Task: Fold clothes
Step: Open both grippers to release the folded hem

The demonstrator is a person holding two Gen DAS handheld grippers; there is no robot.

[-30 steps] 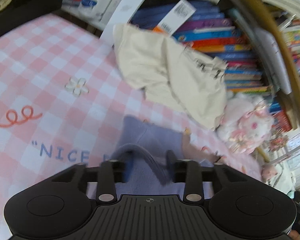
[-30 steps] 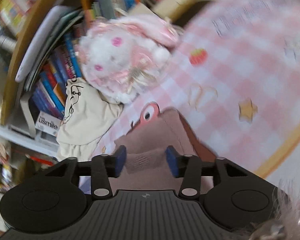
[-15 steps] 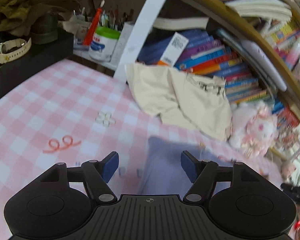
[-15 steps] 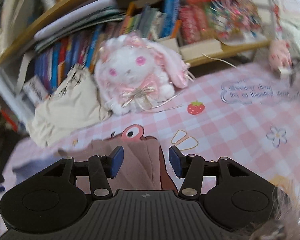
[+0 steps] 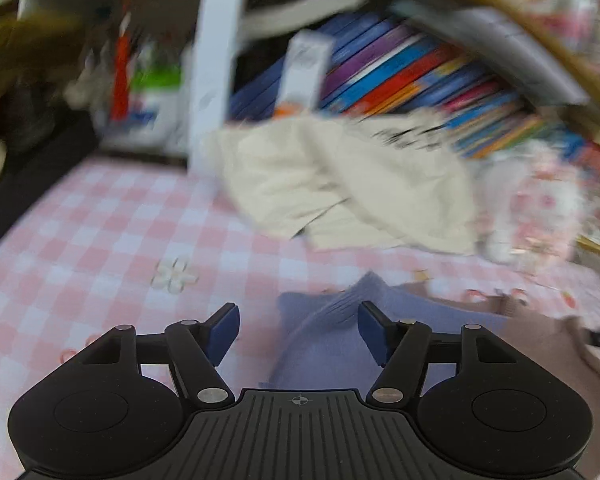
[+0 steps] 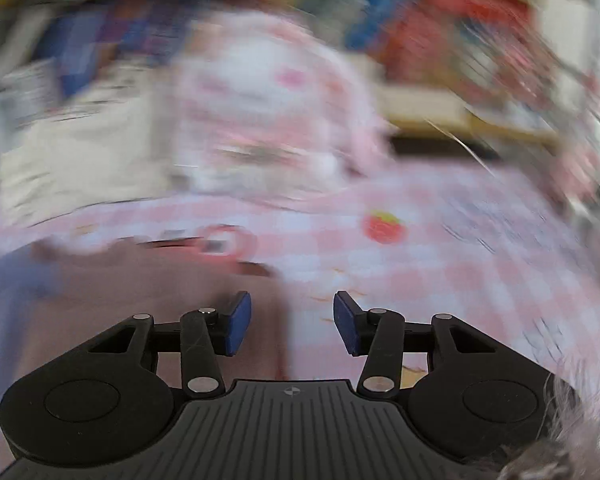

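Note:
A folded garment lies on the pink checked cloth (image 5: 100,232); its lavender part (image 5: 332,340) is under my left gripper (image 5: 298,330), which is open and empty above it. Its brownish-mauve part (image 6: 140,300) lies below my right gripper (image 6: 292,322), which is open and empty over the garment's right edge. A crumpled cream garment (image 5: 340,188) lies further back against the books, also in the right wrist view (image 6: 68,160). Both views are blurred by motion.
A shelf of books (image 5: 400,80) stands behind the table. A white and pink plush rabbit (image 6: 260,112) sits at the back, also at the right of the left wrist view (image 5: 540,208). A white post (image 5: 212,60) and a pen cup (image 5: 152,92) stand at the back left.
My left gripper let go of the lavender fabric and opened wide. My right gripper opened wider and shifted right off the mauve fabric. Both cameras are moving fast now.

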